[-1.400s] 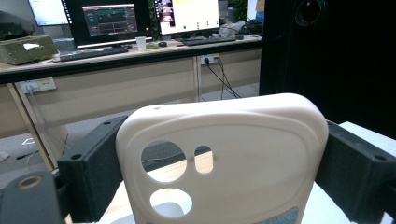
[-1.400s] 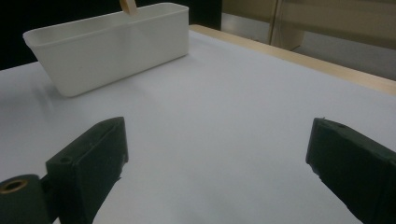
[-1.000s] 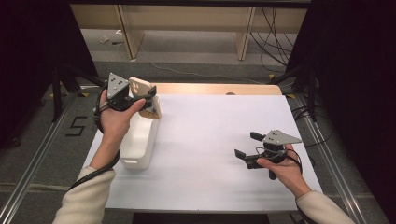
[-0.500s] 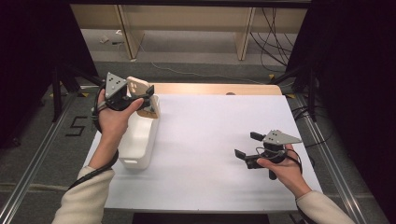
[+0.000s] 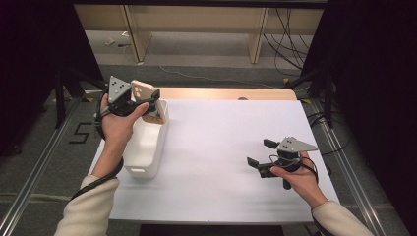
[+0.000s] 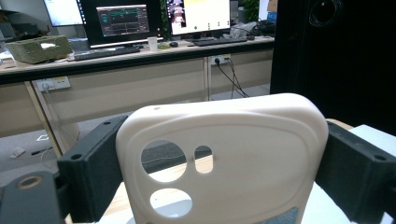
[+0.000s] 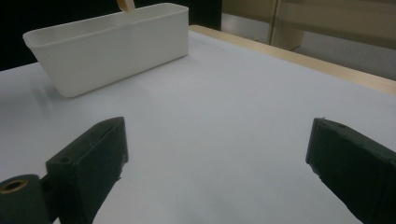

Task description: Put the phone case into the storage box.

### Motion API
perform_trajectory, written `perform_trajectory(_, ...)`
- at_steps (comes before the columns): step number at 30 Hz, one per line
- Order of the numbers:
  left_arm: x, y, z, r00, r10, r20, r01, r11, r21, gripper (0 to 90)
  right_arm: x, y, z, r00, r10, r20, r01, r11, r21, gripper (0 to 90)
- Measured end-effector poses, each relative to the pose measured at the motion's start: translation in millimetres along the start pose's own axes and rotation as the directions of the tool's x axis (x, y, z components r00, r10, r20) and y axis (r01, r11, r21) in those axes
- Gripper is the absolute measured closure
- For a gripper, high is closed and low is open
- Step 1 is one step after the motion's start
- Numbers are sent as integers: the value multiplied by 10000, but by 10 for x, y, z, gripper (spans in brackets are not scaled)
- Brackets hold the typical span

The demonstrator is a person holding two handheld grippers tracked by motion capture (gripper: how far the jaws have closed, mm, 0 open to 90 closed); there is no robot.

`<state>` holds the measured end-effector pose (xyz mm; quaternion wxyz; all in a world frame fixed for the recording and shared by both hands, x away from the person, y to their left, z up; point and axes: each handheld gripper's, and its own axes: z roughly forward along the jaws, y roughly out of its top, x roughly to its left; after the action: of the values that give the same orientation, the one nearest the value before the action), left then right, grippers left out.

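A cream phone case [image 5: 145, 92] with camera cut-outs is clamped between the jaws of my left gripper [image 5: 147, 101], held above the far end of a long white bin [image 5: 147, 147] at the table's left. The left gripper view has the case [image 6: 233, 158] close up, a black jaw pressed against each of its sides. My right gripper [image 5: 261, 156] rests low over the white table [image 5: 216, 147] at the right, open, with nothing between its jaws. From the right gripper view, the bin [image 7: 112, 44] stands well ahead on the left.
The table is covered in white, with a wooden strip [image 5: 226, 93] along its far edge. Metal rails [image 5: 29, 196] run along the floor on both sides. Desks with monitors [image 6: 123, 21] stand beyond the table.
My left gripper has lifted slightly and drifted left with the phone case, still over the bin's far end. The right gripper has not moved.
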<state>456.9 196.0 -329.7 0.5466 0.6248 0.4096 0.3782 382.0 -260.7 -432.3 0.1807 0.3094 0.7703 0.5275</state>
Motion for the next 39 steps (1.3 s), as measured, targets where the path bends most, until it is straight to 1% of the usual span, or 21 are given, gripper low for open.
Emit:
perform_trajectory(31, 89, -37, 13, 9994, -81, -333, 84, 9999, 92, 103, -2, 0, 3, 10000, 22, -8, -22, 10000, 14, 66)
perform_trajectory(39, 122, -22, 28, 9990, -105, -423, 109, 9999, 91, 103, -6, 9, 14, 10000, 22, 13, -22, 10000, -11, 67)
